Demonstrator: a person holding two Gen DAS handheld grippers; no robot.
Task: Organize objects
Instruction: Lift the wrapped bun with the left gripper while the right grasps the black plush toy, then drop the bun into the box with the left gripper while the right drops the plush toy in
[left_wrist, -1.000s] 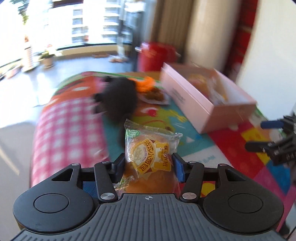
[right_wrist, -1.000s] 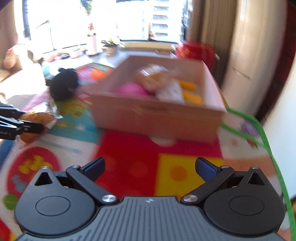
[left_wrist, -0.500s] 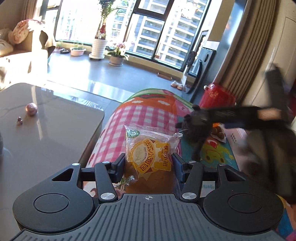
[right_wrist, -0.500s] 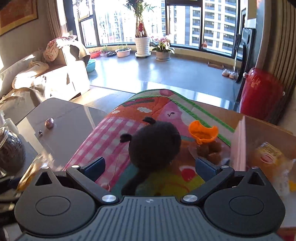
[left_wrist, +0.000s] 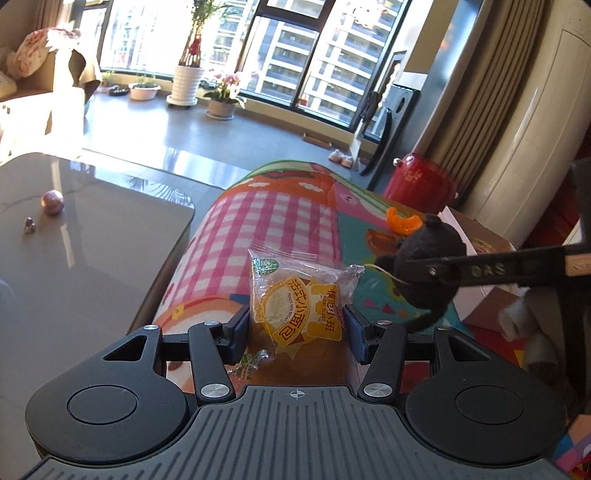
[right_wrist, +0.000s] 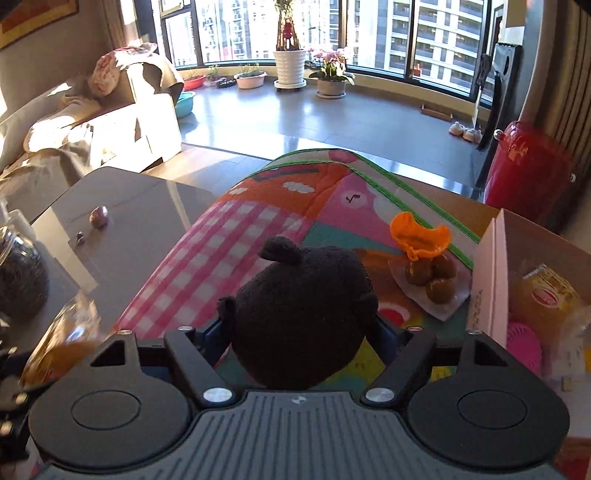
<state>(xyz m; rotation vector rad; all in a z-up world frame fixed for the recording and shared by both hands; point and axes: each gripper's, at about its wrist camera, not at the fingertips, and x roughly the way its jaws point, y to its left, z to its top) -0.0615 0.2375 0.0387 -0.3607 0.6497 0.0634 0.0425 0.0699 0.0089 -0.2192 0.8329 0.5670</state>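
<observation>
My left gripper (left_wrist: 297, 325) is shut on a packaged bread bun (left_wrist: 299, 295) in a clear wrapper with a yellow label, held above the colourful play mat (left_wrist: 273, 221). A black plush toy (right_wrist: 303, 302) sits on the mat between the fingers of my right gripper (right_wrist: 301, 332). Those jaws are closing, and the pads touch the toy's sides. In the left wrist view the plush toy (left_wrist: 428, 258) is at the right, with a right gripper finger (left_wrist: 480, 269) lying across it. The bun (right_wrist: 62, 343) shows blurred at the left of the right wrist view.
An open pink box (right_wrist: 487, 280) holding packaged snacks stands right of the plush. Orange peel (right_wrist: 421, 236) and brown fruits (right_wrist: 430, 277) lie on a napkin beyond it. A grey table (left_wrist: 74, 258) with a glass jar (right_wrist: 18, 273) borders the mat's left side.
My right gripper swung from the box to the plush toy and closed around it. My left gripper turned left with the bun still in it.
</observation>
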